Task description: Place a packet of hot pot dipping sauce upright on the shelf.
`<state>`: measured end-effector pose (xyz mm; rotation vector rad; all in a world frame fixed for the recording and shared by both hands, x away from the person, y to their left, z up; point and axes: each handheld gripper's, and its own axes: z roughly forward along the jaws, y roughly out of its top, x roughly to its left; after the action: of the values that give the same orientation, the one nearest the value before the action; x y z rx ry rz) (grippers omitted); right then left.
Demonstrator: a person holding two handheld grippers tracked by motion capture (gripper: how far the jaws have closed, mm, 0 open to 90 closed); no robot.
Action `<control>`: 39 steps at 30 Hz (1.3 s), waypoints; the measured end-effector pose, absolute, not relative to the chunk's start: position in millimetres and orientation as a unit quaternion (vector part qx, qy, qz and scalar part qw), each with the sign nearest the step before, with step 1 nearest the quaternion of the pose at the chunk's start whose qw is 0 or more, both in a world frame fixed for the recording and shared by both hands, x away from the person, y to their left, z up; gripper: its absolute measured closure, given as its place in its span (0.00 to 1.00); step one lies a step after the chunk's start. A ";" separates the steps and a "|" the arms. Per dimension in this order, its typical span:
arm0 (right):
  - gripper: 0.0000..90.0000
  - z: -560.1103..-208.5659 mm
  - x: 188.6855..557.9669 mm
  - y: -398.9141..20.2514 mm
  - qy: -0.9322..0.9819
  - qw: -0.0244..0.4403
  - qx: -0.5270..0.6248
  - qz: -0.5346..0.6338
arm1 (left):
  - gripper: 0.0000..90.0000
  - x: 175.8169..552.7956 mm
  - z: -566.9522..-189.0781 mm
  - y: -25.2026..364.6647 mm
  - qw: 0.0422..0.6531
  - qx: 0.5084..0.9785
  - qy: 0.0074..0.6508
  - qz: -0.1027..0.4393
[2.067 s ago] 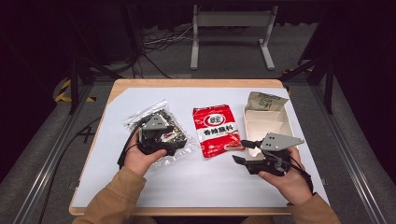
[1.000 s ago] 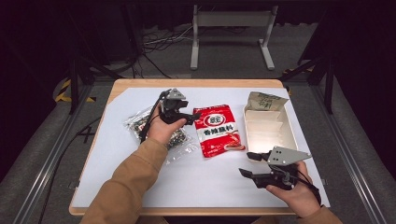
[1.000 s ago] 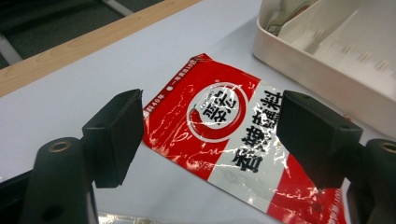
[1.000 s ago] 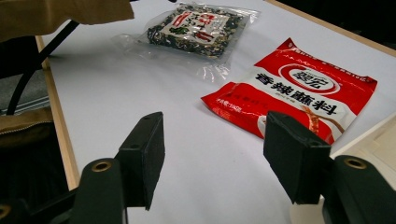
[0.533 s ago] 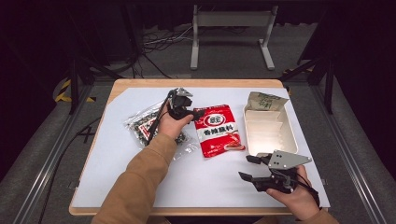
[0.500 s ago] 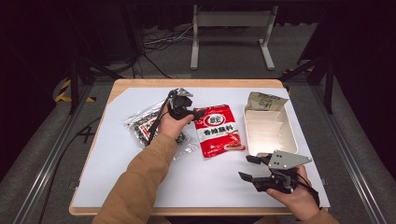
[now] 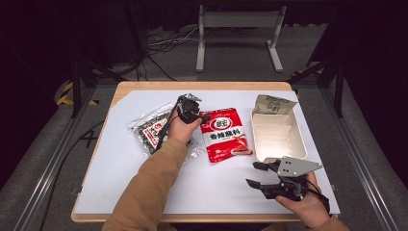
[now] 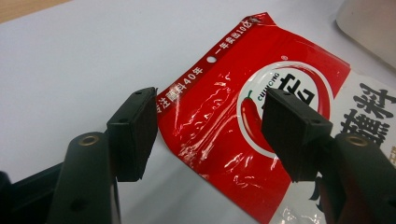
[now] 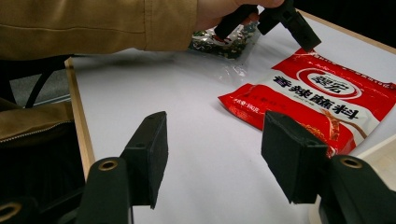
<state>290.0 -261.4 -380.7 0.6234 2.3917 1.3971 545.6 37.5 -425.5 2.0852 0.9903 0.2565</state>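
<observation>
Between our left gripper's (image 8: 208, 135) two black jaws lies the top corner of the red packet (image 7: 224, 135), and the jaws stand apart on each side of that corner, not pinching it yet. They have just been closing a bit, with the packet's edge in the gap. Our left gripper (image 7: 195, 111) sits right at the packet's far left corner, so our left hand is much nearer to it than our right. The packet lies flat near the middle of the table (image 7: 120, 168), with its long side running from the far edge toward our near edge. Our right gripper (image 7: 256, 174) waits near the near right corner, jaws wide apart and holding nothing, well away from the packet. We count one red packet, one clear bag of dark bits (image 7: 150, 131) just left of our left hand, one white tray (image 7: 277, 137) to the right of the packet, and one small greenish bag (image 7: 272, 104) at the tray's far end. We think the next move is to squeeze that corner and lift.
</observation>
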 end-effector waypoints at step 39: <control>0.47 -386.2 287.8 -254.5 0.848 0.138 0.183 0.478 | 0.62 555.2 -438.4 23.5 0.352 0.845 0.394 0.083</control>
<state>287.8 -254.5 -386.2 0.5285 2.4538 1.3814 555.2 23.5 -438.4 2.1860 1.0185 0.2141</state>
